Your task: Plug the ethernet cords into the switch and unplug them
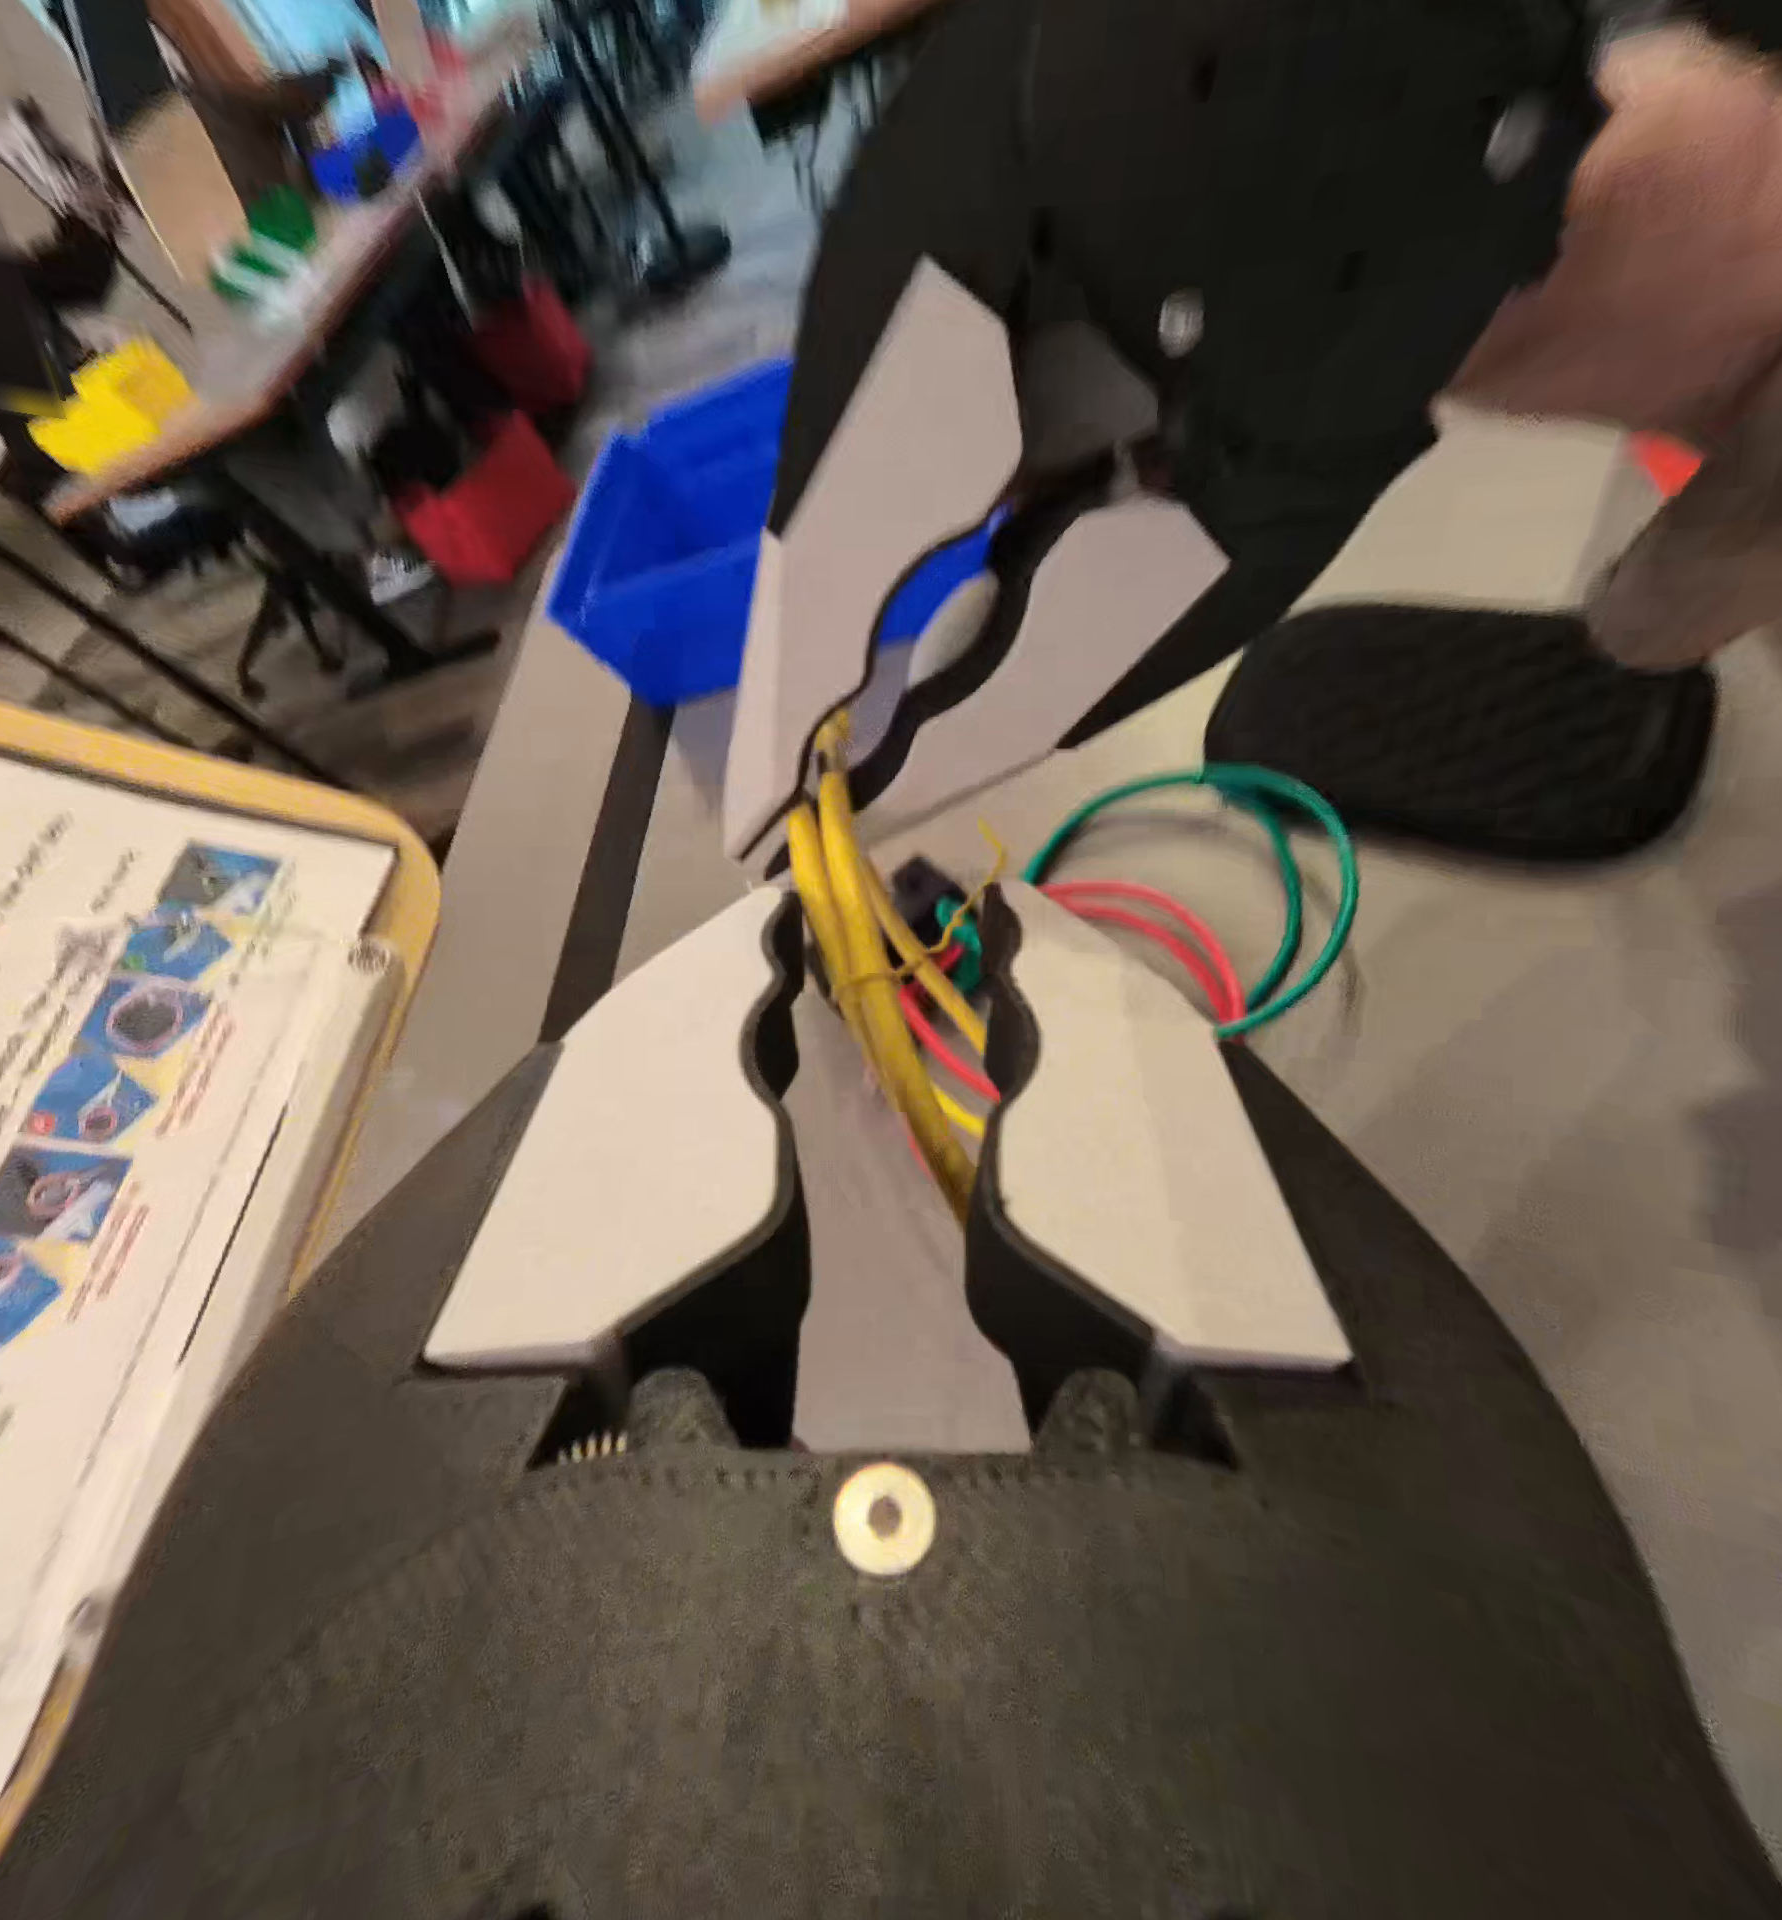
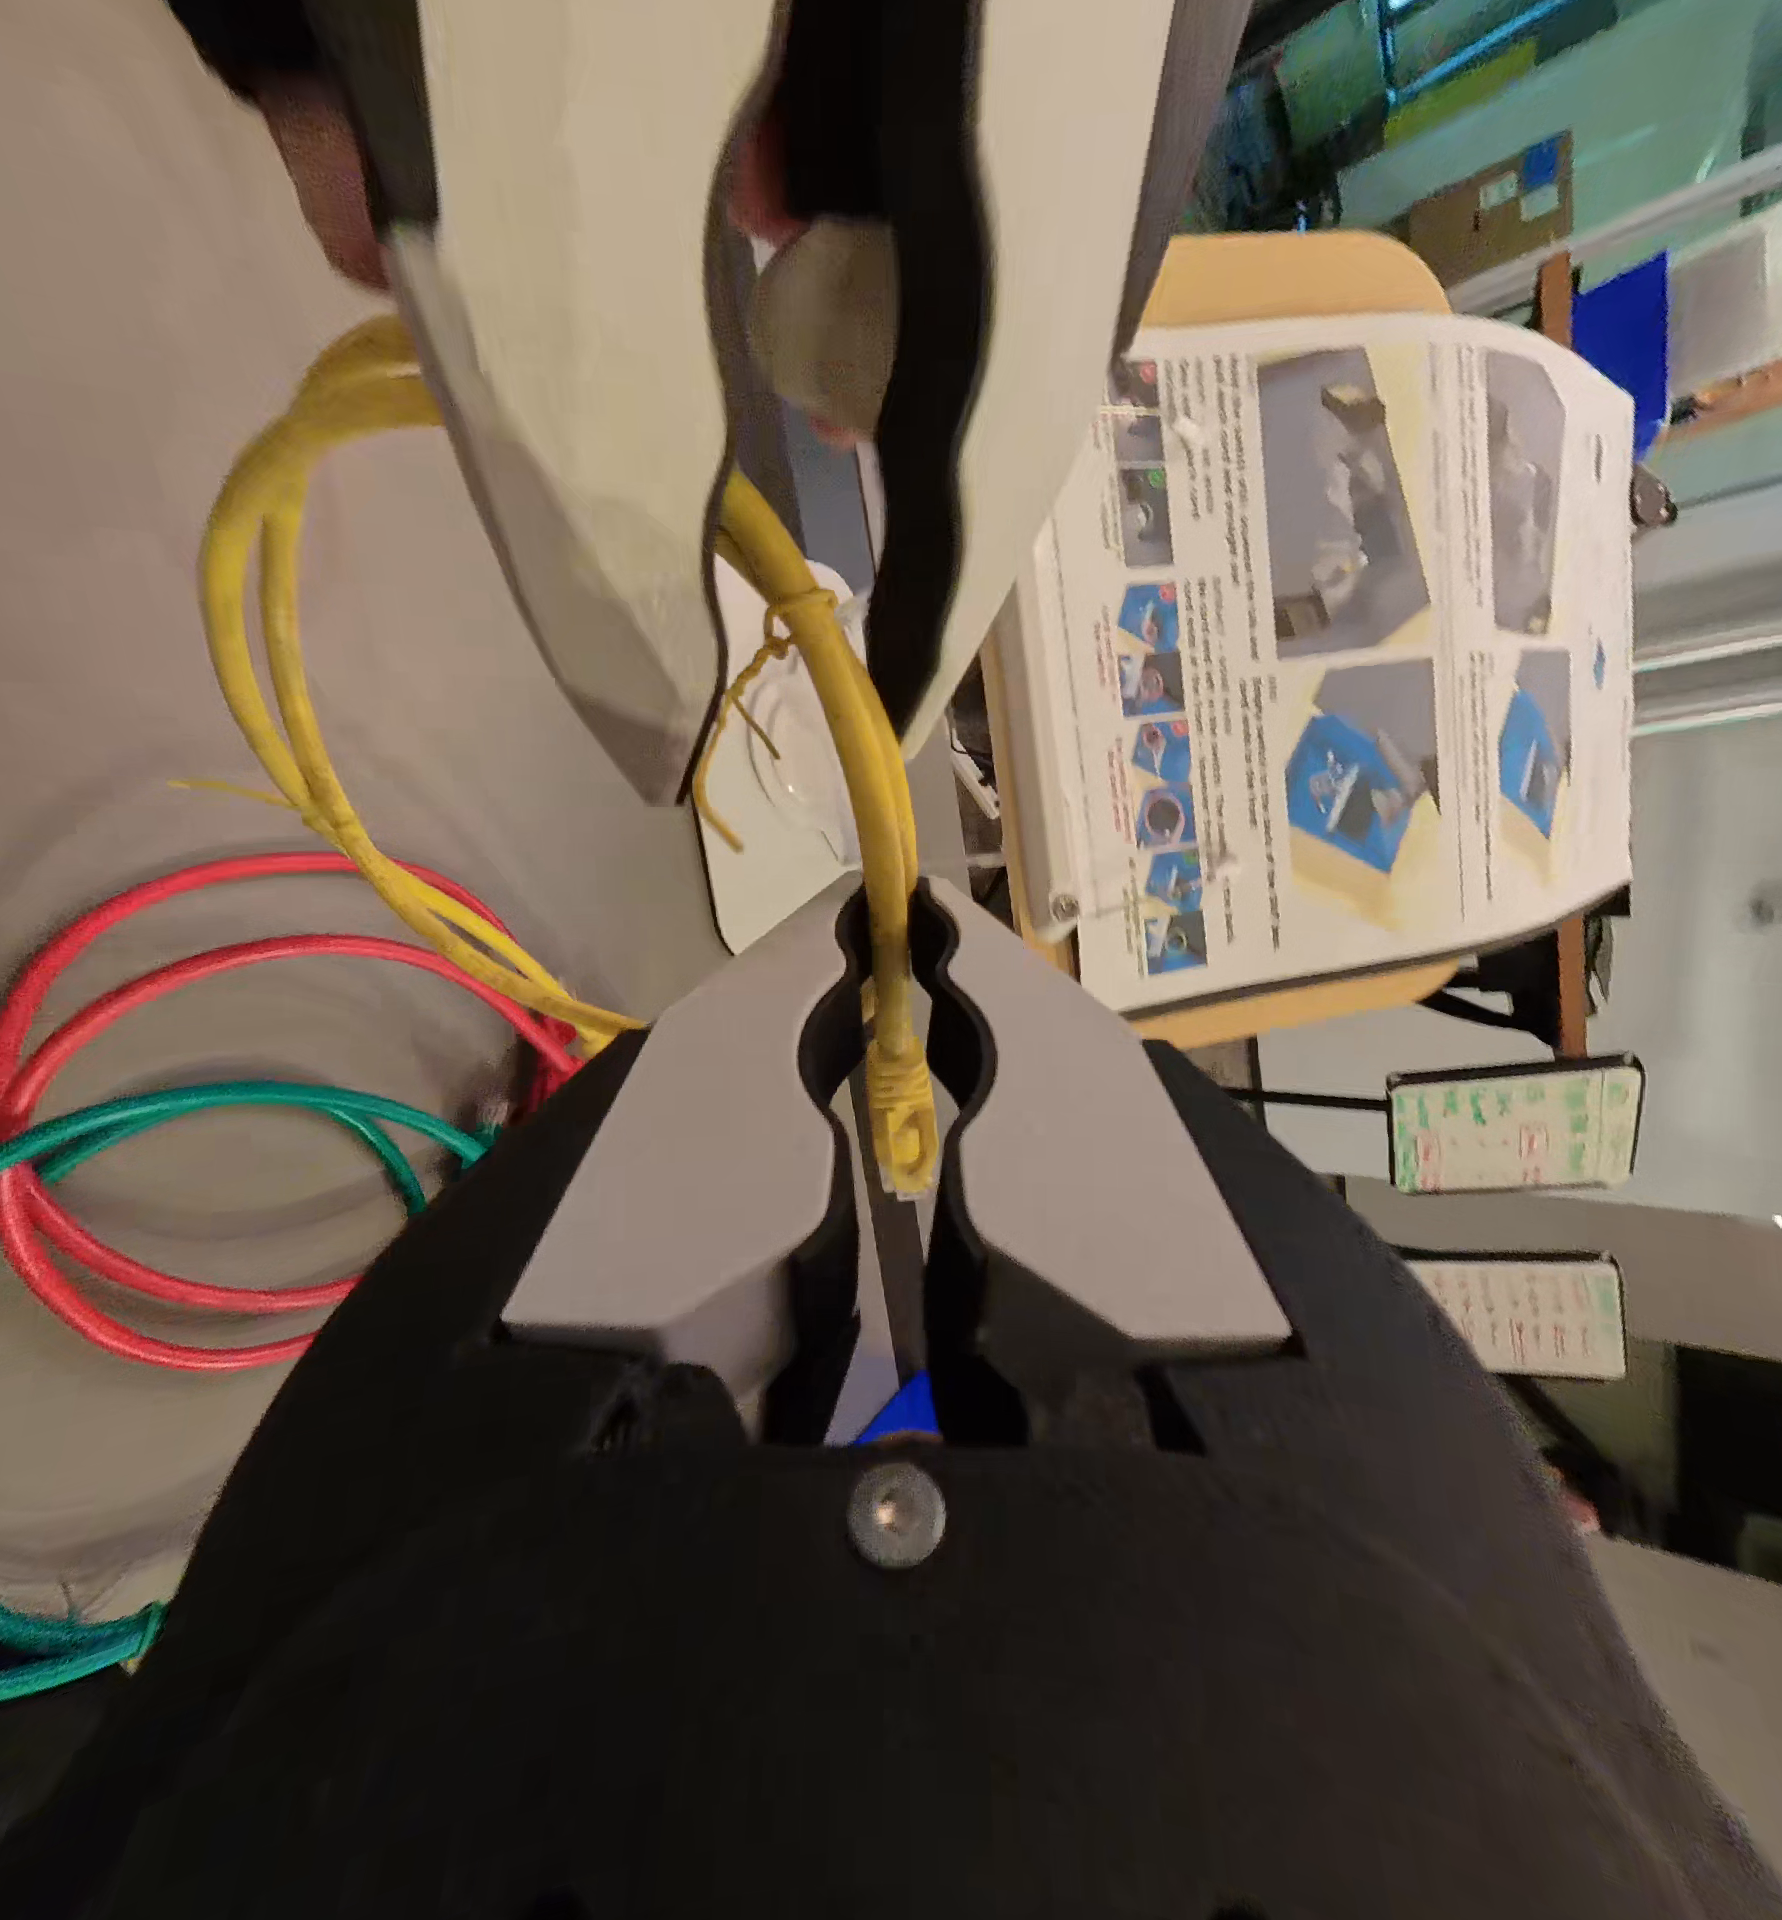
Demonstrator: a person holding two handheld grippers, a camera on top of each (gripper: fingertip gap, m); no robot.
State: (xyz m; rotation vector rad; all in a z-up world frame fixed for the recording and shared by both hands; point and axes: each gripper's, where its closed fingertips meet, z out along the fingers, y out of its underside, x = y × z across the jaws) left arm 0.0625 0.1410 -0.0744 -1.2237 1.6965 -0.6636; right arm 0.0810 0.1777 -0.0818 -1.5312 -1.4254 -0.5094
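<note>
Right wrist view, nearest first: the right gripper (image 2: 892, 914) has its jaws nearly closed on the yellow ethernet cord (image 2: 887, 831), pinching it just behind the plug (image 2: 902, 1117). The plug lies inside the scalloped gap and points back toward the camera, so the cord's long axis runs along the fingers, with the connector end nearest the wrist and not forward of the tips. Beyond the tips the cord arches up and away, tied with a thin twist tie (image 2: 762, 665), then loops back down to the desk (image 2: 87, 520). The left gripper (image 2: 793, 769) comes in from above, opposite, its jaws standing apart around that same arch of cord without clamping it.

Left wrist view shows this from the other side: the left gripper's (image 1: 887, 925) jaws are moderately open with the yellow bundle (image 1: 866, 997) running lengthwise between them, and the right gripper (image 1: 814, 769) holds the far end. Past both lie the red cord (image 1: 1167, 935) and green cord (image 1: 1302, 904), coiled loosely on the desk. A small dark block (image 1: 918, 883) beside them may be the switch; blur prevents certainty.

Judging from this, the plug must be turned to face outward before any insertion, and the left gripper is best placed to take it.
</note>
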